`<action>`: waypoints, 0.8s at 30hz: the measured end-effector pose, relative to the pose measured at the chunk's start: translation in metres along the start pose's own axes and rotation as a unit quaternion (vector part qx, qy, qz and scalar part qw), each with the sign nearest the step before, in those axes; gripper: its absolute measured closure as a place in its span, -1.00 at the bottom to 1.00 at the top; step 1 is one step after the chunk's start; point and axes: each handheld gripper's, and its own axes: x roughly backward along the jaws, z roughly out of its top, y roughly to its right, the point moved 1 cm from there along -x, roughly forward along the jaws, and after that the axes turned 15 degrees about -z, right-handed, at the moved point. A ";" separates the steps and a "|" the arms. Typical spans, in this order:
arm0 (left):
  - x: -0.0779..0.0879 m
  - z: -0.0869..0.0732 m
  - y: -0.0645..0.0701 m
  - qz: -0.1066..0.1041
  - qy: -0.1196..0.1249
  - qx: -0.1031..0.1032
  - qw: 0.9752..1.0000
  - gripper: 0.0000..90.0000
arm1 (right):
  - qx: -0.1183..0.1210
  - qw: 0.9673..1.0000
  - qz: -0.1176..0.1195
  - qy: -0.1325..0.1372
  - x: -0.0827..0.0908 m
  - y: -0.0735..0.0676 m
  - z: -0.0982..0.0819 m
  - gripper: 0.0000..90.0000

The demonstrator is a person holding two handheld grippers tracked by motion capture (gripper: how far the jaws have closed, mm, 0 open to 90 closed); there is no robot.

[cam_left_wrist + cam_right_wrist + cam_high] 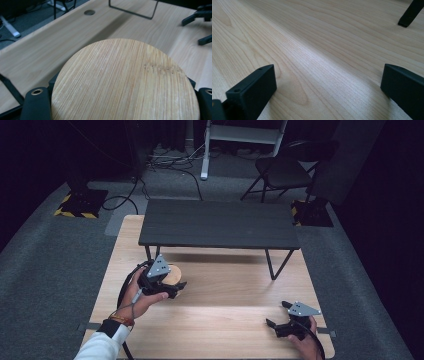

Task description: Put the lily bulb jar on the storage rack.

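Observation:
A round bamboo disc (125, 82) with fine straight grain sits flat between the jaws of my left gripper (122, 106), which is shut on its edges. From above, the left gripper (175, 282) holds the disc (173, 272) over the left part of the wooden table (225, 320), just in front of a black shelf leg. My right gripper (277, 313) rests low at the table's front right, open. Along its jaws, the right gripper (329, 85) has only bare wood between its fingers. It also appears far off as the right gripper (192, 32).
A low black shelf (217, 222) on thin metal legs stands across the back of the table. One leg foot (409, 12) is ahead of the right gripper. A round hole (89, 12) is in the tabletop. A folding chair (285, 170) and cables lie beyond.

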 end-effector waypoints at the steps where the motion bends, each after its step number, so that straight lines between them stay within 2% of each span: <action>1: 0.002 0.006 0.000 -0.003 0.002 -0.002 1.000 -0.46 | 0.000 1.000 0.000 0.000 0.000 0.000 0.000 -1.00; 5: 0.010 0.029 0.000 -0.014 0.016 -0.001 1.000 -0.46 | 0.000 1.000 0.000 0.000 0.000 0.000 0.000 -1.00; 12: 0.016 0.075 -0.003 -0.023 0.025 -0.018 0.999 -0.46 | 0.000 1.000 0.000 0.000 0.000 0.000 0.000 -1.00; 16: 0.018 0.100 -0.008 -0.035 0.035 -0.021 0.999 -0.46 | -0.001 1.000 0.000 0.000 0.000 0.000 0.000 -1.00; 20: 0.016 0.123 -0.012 -0.038 0.038 -0.031 0.998 -0.46 | -0.001 1.000 0.000 0.000 0.000 0.000 0.000 -1.00; 24: 0.007 0.145 -0.019 -0.036 0.036 -0.040 0.998 -0.46 | 0.000 1.000 0.000 -0.001 0.001 0.000 0.000 -1.00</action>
